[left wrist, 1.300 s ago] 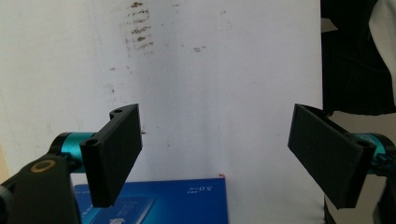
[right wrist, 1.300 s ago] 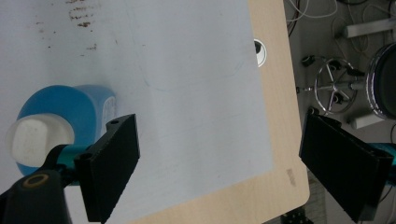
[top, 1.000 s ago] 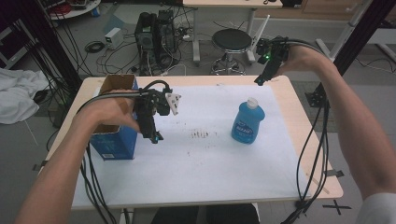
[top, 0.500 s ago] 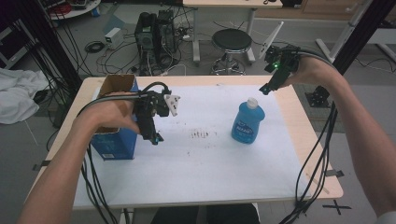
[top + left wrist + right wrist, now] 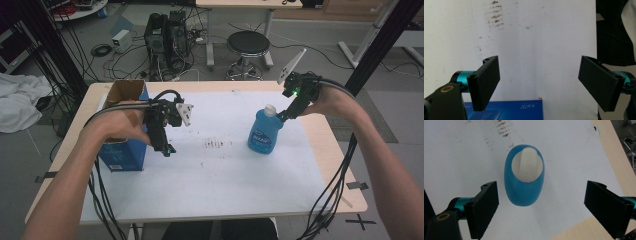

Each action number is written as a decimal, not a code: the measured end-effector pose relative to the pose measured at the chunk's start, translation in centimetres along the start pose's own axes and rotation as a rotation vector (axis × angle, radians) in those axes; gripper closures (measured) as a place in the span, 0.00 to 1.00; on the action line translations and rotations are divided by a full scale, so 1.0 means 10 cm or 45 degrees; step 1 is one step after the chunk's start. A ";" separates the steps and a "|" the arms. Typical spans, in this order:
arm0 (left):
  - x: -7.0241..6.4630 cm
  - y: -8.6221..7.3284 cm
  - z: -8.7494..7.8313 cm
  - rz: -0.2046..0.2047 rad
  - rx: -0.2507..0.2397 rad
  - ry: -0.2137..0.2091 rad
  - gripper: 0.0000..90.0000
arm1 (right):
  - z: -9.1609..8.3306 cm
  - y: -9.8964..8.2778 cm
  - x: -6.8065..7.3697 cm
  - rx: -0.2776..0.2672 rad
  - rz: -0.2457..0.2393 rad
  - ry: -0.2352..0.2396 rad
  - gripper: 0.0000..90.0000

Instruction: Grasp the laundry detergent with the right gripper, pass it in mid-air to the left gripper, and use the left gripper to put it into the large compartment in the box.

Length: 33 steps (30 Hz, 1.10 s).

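Lining up right gripper (image 5: pixel 541 207) over blue bottle (image 5: pixel 525 176), jaws wide apart, nothing grabbed yet. Next: drop lower, squeeze cap. Left gripper (image 5: pixel 539 82) released too, near box (image 5: pixel 122 125).

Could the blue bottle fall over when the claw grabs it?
It might. The right gripper hangs open above the blue bottle, which stands upright with nothing steadying it, and the bottle sits nearer one jaw than the other, so that jaw could touch first and tip it. The white cap looks smooth, so a grip there could slip.
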<state>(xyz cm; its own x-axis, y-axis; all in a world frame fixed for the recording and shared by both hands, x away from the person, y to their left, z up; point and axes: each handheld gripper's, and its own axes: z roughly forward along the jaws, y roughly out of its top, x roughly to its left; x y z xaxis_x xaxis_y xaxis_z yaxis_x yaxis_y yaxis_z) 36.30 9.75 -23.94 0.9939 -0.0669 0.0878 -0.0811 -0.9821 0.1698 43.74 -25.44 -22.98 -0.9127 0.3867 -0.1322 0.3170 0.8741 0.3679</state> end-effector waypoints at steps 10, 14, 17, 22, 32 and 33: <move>0.00 -0.02 0.00 -0.002 0.002 -0.006 0.20 | 0.43 -0.25 0.09 -0.075 0.111 0.044 0.13; 0.00 -0.02 0.02 -0.001 0.005 -0.013 0.20 | 0.55 -0.33 0.13 -0.107 0.147 0.059 0.13; 0.01 -0.02 0.03 -0.002 -0.002 -0.017 0.20 | 0.61 -0.36 0.15 -0.143 0.175 0.063 0.13; 0.01 -0.01 0.04 0.006 0.001 -0.019 0.20 | 0.71 -0.39 0.17 -0.178 0.194 0.079 0.13; 0.02 -0.04 0.06 0.014 0.011 -0.029 0.20 | 0.85 -0.45 0.19 -0.260 0.239 0.092 0.13; 0.02 -0.04 0.06 0.008 0.011 -0.018 0.20 | 0.86 -0.46 0.19 -0.268 0.239 0.090 0.13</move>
<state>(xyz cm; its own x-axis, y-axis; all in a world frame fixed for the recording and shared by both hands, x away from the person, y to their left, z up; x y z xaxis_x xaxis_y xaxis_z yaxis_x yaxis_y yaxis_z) 36.58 10.04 -24.53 0.9943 -0.0756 0.0749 -0.0869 -0.9831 0.1612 42.76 -26.16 -32.84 -0.8612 0.5079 0.0178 0.4281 0.7061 0.5640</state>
